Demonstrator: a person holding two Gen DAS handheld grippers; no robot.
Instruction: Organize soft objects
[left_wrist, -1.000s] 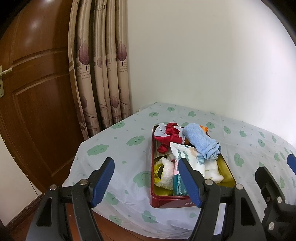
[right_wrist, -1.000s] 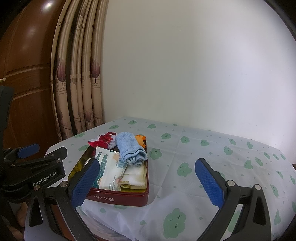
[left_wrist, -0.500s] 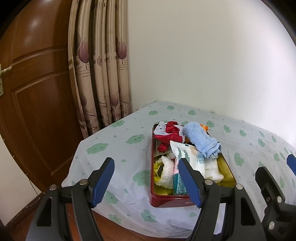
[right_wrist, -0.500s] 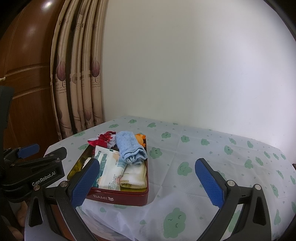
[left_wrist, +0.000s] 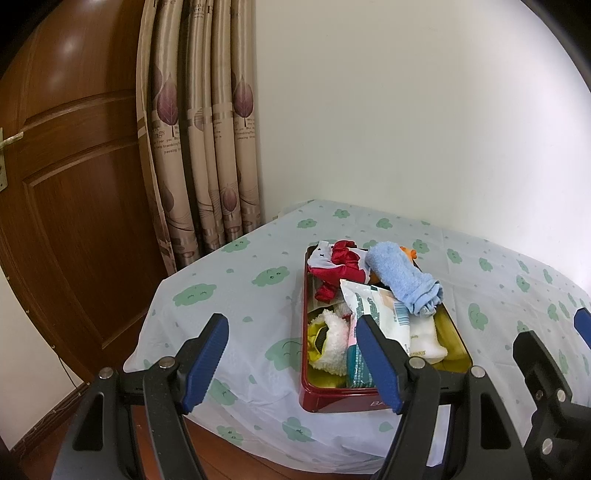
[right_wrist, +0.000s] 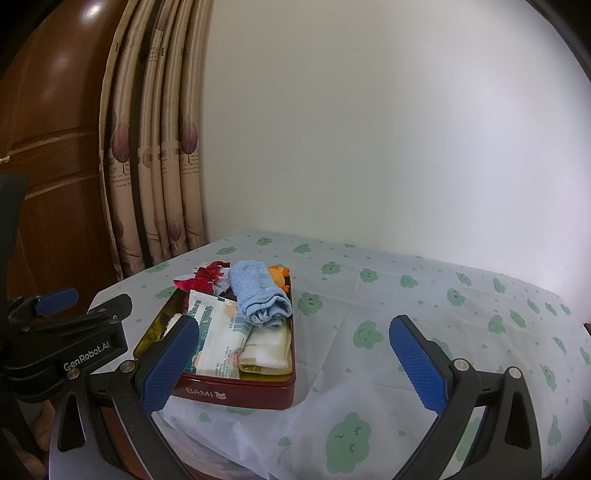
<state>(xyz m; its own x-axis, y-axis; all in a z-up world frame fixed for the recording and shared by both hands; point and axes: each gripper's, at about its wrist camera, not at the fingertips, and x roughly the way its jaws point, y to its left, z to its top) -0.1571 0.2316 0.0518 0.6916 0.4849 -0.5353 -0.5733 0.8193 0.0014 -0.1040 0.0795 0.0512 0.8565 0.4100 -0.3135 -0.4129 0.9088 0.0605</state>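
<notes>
A red tin (left_wrist: 340, 400) (right_wrist: 258, 391) sits on the cloud-print tablecloth near the table's front edge. It holds a rolled blue towel (left_wrist: 402, 280) (right_wrist: 258, 295), a red cloth (left_wrist: 338, 267) (right_wrist: 205, 278), a wipes packet (left_wrist: 380, 314) (right_wrist: 218, 339), a white sock (left_wrist: 424, 339) (right_wrist: 267, 349), a fluffy white-and-yellow item (left_wrist: 327, 343) and an orange toy (right_wrist: 279, 275). My left gripper (left_wrist: 295, 362) is open and empty in front of the tin. My right gripper (right_wrist: 295, 365) is open and empty, in front of the tin's right side.
The tablecloth (right_wrist: 424, 302) covers the table right of the tin. A beige curtain (left_wrist: 199, 147) and a brown wooden door (left_wrist: 74, 184) stand to the left. A white wall (right_wrist: 369, 129) backs the table.
Both grippers have risen or tilted slightly, so the table sits a little lower in view. Nothing in the tin has moved.
</notes>
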